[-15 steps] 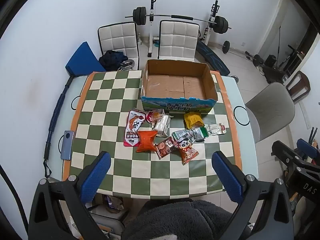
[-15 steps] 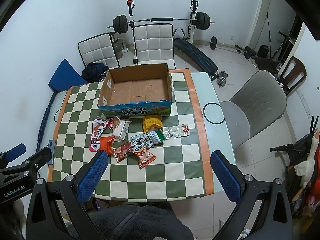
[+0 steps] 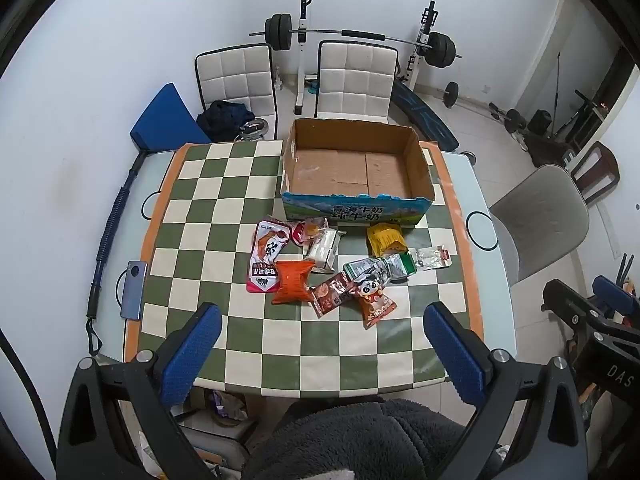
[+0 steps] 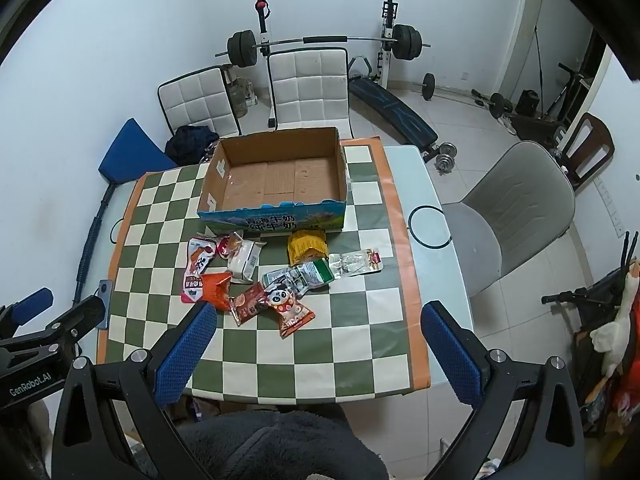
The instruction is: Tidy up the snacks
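Cardboard box (image 3: 352, 172) open-topped and bare inside, parked at the far middle of the checkered cloth (image 3: 200, 184), presumably as the bin. Snack packets (image 3: 328, 260) scattered just in front of its printed wall, none inside yet. Left gripper (image 3: 320, 348) and right gripper (image 4: 316, 344) both spread wide, holding nothing, high over the near edge. Plenty of bare cloth either side for an approach.
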